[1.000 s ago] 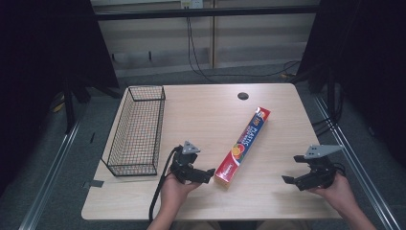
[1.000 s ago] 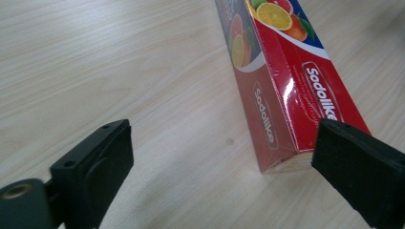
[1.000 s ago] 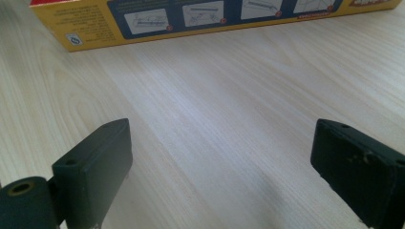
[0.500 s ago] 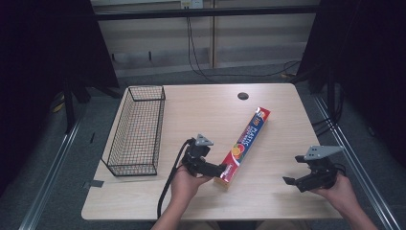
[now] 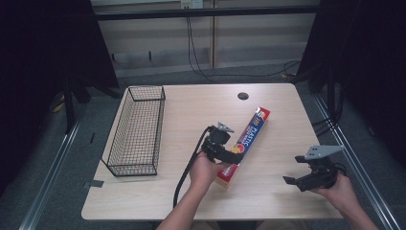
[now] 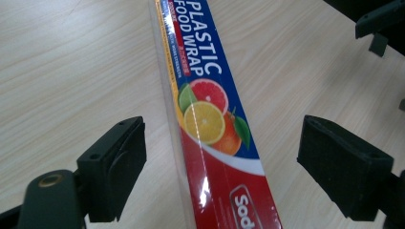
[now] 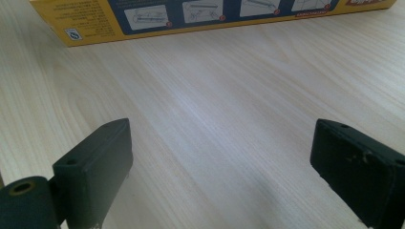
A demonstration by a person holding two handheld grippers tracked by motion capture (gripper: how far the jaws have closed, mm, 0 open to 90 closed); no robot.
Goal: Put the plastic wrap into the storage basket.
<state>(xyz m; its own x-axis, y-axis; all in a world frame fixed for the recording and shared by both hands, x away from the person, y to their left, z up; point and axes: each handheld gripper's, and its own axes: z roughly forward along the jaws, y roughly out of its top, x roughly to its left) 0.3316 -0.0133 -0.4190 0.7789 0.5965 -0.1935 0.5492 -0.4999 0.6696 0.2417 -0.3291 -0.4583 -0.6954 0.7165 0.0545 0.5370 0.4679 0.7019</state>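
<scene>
Pale wood grain covers the bench (image 5: 191,110), which stands in a dim room with cables hanging down the far wall. On it the left gripper (image 6: 219,162) has its jaws spread to either side of the plastic food wrap box (image 6: 210,119), and they have just been closing in; in the left gripper view a clear gap shows between each black jaw and the box, so nothing is pinched yet. The box lies flat on the bench near its middle, running diagonally from the near end under the left gripper (image 5: 227,153) toward the far right, its blue and red top with the citrus picture facing up. The right gripper (image 7: 219,176) has its jaws spread wide over bare bench, with nothing between them; the yellow side of the box (image 7: 191,19) lies well beyond their tips. In the high view the right gripper (image 5: 306,178) sits near the bench's right front corner, well apart from the box (image 5: 246,139). A black wire basket (image 5: 136,129) stands along the left side of the bench, and a small dark round hole (image 5: 243,96) sits near the far edge.
</scene>
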